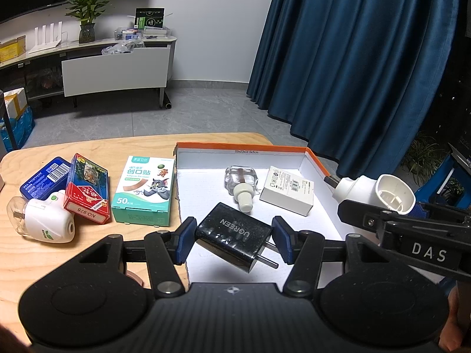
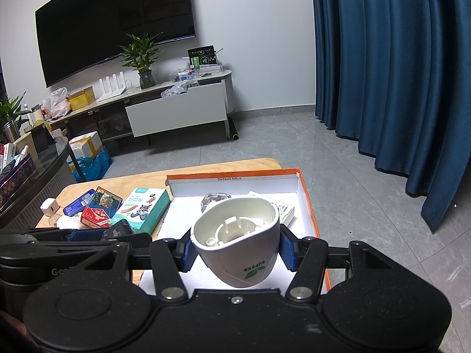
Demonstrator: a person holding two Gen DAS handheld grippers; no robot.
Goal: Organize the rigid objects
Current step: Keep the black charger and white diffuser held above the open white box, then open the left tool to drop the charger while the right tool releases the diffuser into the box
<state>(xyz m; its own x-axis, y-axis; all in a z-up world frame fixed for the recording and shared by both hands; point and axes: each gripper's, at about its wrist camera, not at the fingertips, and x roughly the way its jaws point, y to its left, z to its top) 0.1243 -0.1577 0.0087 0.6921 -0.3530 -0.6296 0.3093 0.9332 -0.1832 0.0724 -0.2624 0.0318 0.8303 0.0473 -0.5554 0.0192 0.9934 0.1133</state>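
Two tongs, both clamped. Left gripper (image 1: 232, 239) holds black UGREEN charger (image 1: 234, 236) over near part of orange-rimmed box (image 1: 241, 147). Right gripper (image 2: 235, 250) holds white plug-in vaporizer (image 2: 238, 244) above same box. Inside box, beyond left tongs: glass refill bottle (image 1: 240, 182), small white carton (image 1: 288, 189). Left of tongs, on table (image 1: 88, 250): plaster box (image 1: 144, 191), red card pack (image 1: 86, 188).

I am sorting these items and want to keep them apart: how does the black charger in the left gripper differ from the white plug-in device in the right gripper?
The black charger is a dark, flat-sided block with UGREEN lettering; the white plug-in device is pale and rounded, with a green leaf logo. The charger looks solid, while the device is hollow and open at one end. Both have plug prongs, and each is held above the orange-rimmed box.
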